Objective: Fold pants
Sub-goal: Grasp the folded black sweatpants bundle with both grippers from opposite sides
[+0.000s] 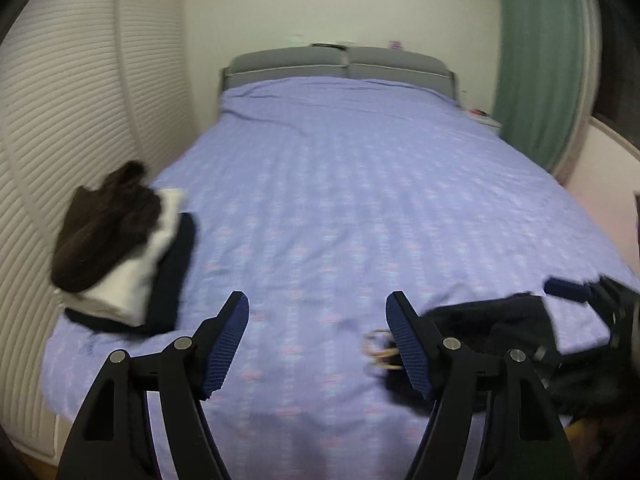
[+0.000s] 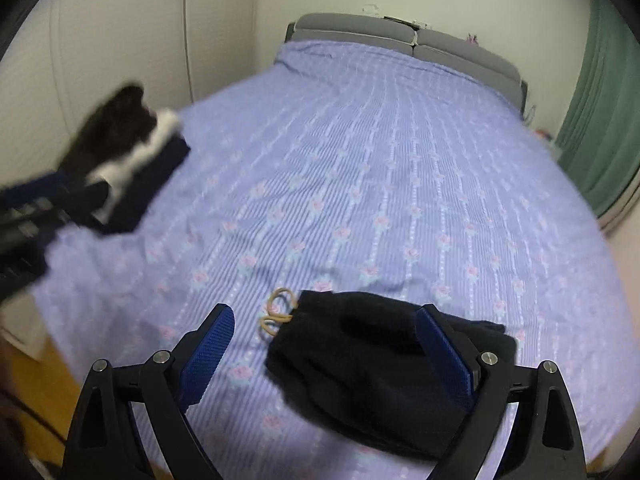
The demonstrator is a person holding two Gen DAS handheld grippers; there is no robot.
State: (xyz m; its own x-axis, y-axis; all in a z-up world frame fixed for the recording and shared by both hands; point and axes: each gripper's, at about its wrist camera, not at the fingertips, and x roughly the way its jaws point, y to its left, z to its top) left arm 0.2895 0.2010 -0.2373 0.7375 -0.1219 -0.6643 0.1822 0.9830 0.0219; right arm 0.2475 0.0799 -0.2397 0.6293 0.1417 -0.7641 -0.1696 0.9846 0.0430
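- Black soft-fabric pants (image 2: 372,364), bunched in a heap with tan drawstring loops (image 2: 276,312) sticking out the left side, lie on the near edge of the bed.
- Bed covered by lilac striped sheet with pink flower print (image 2: 360,184); grey padded headboard (image 2: 400,36) at the far end.
- Right gripper (image 2: 326,354), black frame with blue ribbed pads: jaws spread wide, holding nothing, right finger over the pants heap, left finger over bare sheet.
- Left gripper (image 1: 318,346), same build: jaws spread wide, holding nothing, over the sheet just left of the pants (image 1: 492,332); its right finger overlaps the drawstring loops (image 1: 378,348) in view.
- Stack of folded clothes (image 1: 120,248) at the bed's near-left corner, well apart from the pants: brown piece on top, white in the middle, dark navy at the bottom.
- Green curtain (image 1: 540,72) at the far right; white ribbed wall panel (image 1: 80,100) on the left.
- Both views motion-blurred.
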